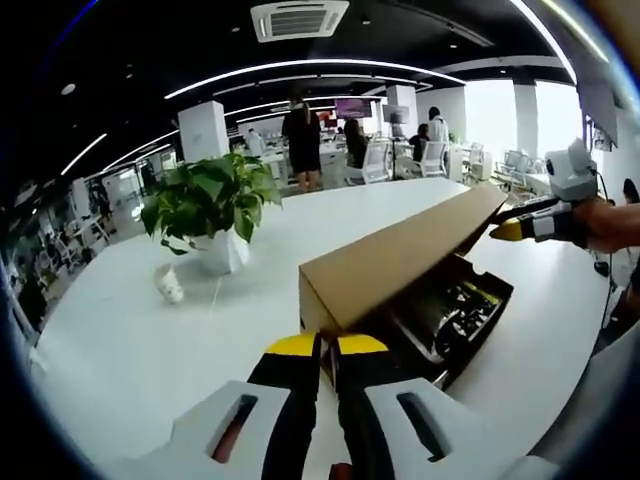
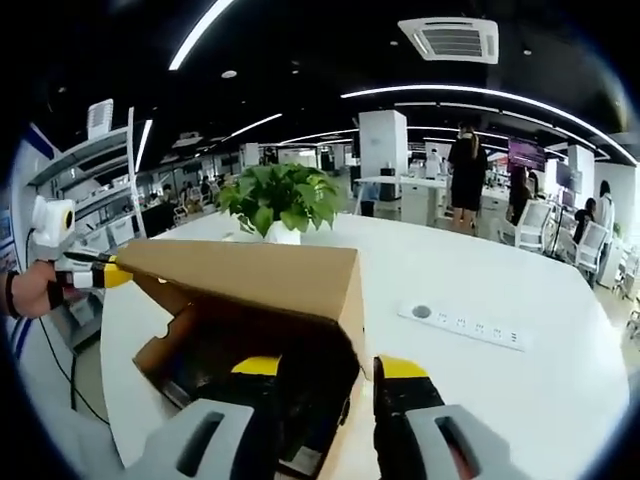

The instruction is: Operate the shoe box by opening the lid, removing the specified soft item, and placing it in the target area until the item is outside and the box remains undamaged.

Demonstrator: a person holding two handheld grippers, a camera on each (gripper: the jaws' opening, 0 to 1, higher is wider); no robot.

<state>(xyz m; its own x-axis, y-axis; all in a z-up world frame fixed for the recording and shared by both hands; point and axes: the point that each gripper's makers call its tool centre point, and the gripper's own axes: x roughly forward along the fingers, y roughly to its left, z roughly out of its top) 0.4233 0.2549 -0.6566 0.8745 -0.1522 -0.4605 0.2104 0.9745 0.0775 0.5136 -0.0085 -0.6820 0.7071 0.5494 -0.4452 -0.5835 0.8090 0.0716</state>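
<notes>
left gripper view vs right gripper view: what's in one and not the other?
Left gripper view alone: a small white cup lying on the table beside the plant pot, and dark items with yellow accents inside the open box.

Right gripper view alone: a white power strip set into the table.

Both: the brown shoe box with its lid raised, the potted plant, and the opposite tongs at the lid's far end, the right tongs and the left tongs.
</notes>
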